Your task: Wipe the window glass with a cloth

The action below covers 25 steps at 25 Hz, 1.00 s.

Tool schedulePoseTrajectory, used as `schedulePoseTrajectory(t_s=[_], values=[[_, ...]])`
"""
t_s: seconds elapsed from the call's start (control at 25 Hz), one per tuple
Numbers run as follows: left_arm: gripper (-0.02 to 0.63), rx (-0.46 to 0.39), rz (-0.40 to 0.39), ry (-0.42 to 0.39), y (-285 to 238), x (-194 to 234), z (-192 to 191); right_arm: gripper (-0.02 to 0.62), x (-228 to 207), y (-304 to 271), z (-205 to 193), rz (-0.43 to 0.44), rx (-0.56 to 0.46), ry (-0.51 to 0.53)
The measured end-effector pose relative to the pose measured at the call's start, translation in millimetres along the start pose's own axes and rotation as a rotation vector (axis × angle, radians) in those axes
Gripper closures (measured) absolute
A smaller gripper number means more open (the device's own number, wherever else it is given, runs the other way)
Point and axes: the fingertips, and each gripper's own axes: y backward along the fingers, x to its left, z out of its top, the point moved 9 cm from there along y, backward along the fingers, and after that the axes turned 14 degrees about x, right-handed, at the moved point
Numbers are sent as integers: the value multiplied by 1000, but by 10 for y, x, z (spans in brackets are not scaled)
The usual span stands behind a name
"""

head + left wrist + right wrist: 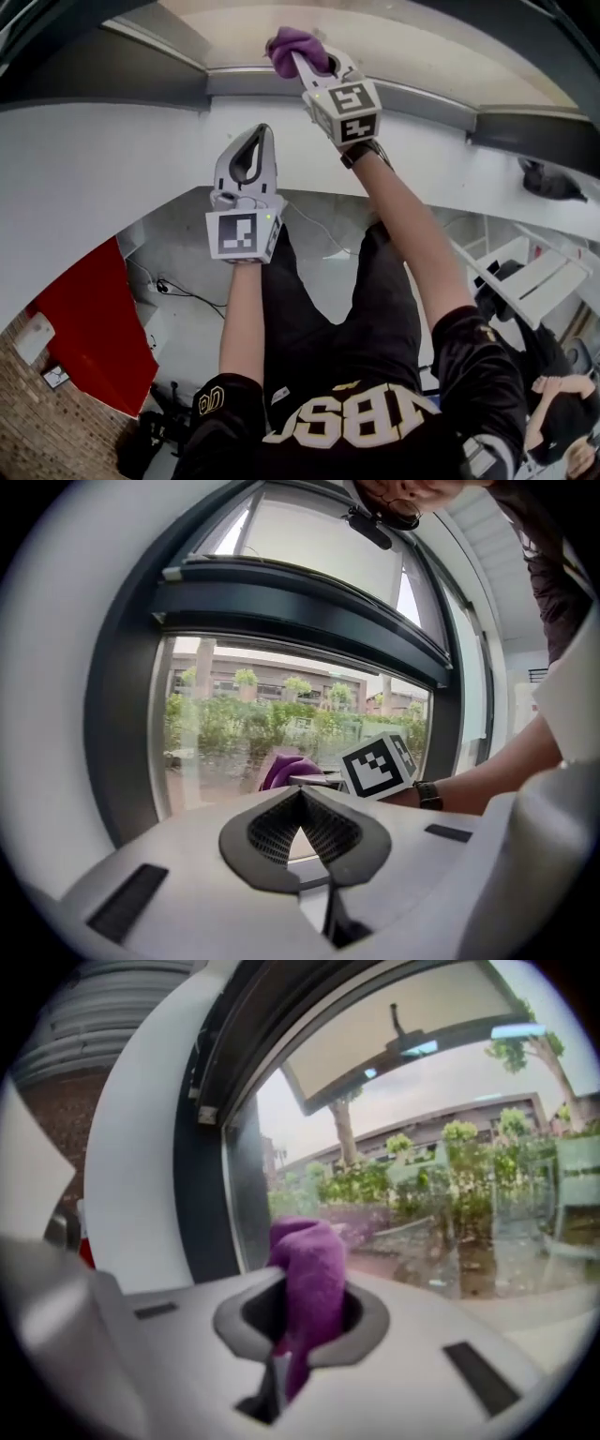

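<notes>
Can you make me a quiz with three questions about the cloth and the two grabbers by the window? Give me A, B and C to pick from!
1. Where is the cloth?
A. On the floor
B. In the right gripper
C. On a chair

2. What colour is the cloth?
A. Purple
B. Yellow
C. Green

3. How are the jaws of the left gripper?
A. Wide open
B. Shut on the cloth
C. Shut with nothing between them

Answers:
1 B: the right gripper view shows the cloth pinched between its jaws.
2 A: it looks purple in every view.
3 C: the left gripper view shows the jaw tips meeting with nothing between them.
</notes>
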Motion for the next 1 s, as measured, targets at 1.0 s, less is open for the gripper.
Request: schedulePoseTrajectory(t_s=[1.0], values=[[589, -96, -375, -143, -1132, -1886, -250, 558, -1842, 1949, -1037, -420, 18, -209]])
